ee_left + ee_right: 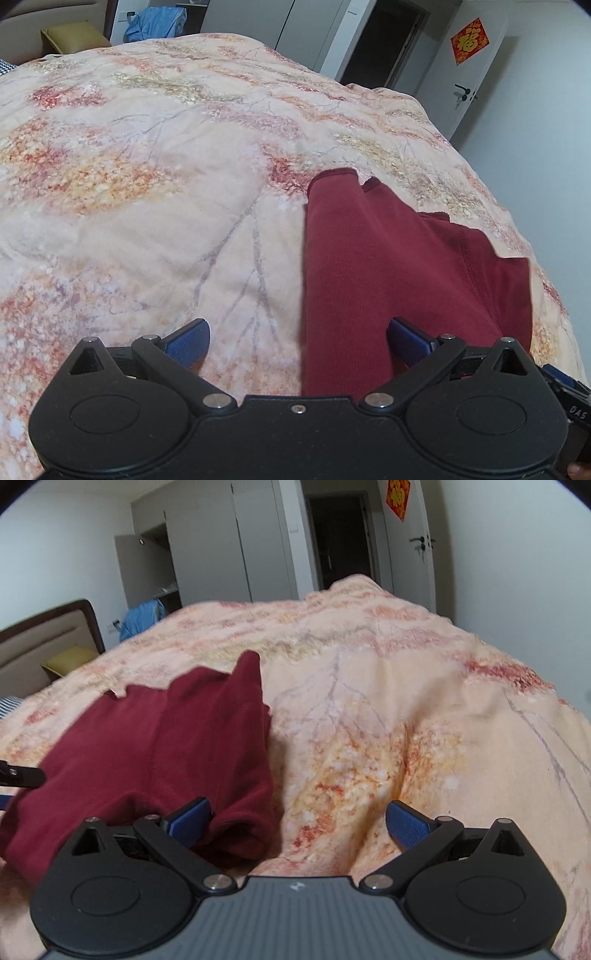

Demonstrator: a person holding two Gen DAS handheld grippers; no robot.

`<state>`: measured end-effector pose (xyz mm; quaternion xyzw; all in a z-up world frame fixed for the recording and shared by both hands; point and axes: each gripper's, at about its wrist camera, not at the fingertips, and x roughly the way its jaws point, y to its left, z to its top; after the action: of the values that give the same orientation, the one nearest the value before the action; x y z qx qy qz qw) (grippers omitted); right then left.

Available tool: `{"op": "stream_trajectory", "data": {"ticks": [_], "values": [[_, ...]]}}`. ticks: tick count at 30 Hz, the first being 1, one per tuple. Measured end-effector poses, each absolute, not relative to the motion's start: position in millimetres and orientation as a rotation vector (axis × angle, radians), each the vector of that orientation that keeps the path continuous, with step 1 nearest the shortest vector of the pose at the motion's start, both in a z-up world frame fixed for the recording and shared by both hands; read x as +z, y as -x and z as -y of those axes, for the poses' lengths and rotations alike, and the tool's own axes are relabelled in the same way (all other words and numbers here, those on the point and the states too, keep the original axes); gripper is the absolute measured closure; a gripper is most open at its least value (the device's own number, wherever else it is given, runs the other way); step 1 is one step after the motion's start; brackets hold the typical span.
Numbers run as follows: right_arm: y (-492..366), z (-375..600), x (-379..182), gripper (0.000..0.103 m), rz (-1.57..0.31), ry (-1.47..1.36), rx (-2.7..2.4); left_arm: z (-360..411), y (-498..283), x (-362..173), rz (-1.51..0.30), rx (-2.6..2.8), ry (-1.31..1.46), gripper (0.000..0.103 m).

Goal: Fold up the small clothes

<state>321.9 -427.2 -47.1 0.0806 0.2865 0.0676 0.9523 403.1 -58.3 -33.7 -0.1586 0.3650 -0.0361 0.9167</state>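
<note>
Looks to me like the dark red garment (391, 266) is already folded over into a long strip with a rolled near end, lying on the flowery peach quilt (147, 177) between my two grippers, so I'd guess one more fold and some tidying is left. Left gripper (298, 341) is spread wide with nothing in it, hovering over the garment's left edge, and the right gripper (298, 821) is just as wide and empty at its right edge. Fabric is soft ribbed knit with a stitched seam; the quilt's puffy and wrinkled.
</note>
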Motion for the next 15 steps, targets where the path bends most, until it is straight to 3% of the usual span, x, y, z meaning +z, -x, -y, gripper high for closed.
{"op": "stream_trajectory", "data": {"ticks": [7,15], "values": [[-347,448,-23,0.0,-0.511,-0.308,0.254,64,-416,-18,-0.713,-0.137,0.339,0.001],[-410,446,-49,0.0,-0.629,-0.555,0.504,76,-441,-31,-0.773,-0.172,0.284,0.001]]}}
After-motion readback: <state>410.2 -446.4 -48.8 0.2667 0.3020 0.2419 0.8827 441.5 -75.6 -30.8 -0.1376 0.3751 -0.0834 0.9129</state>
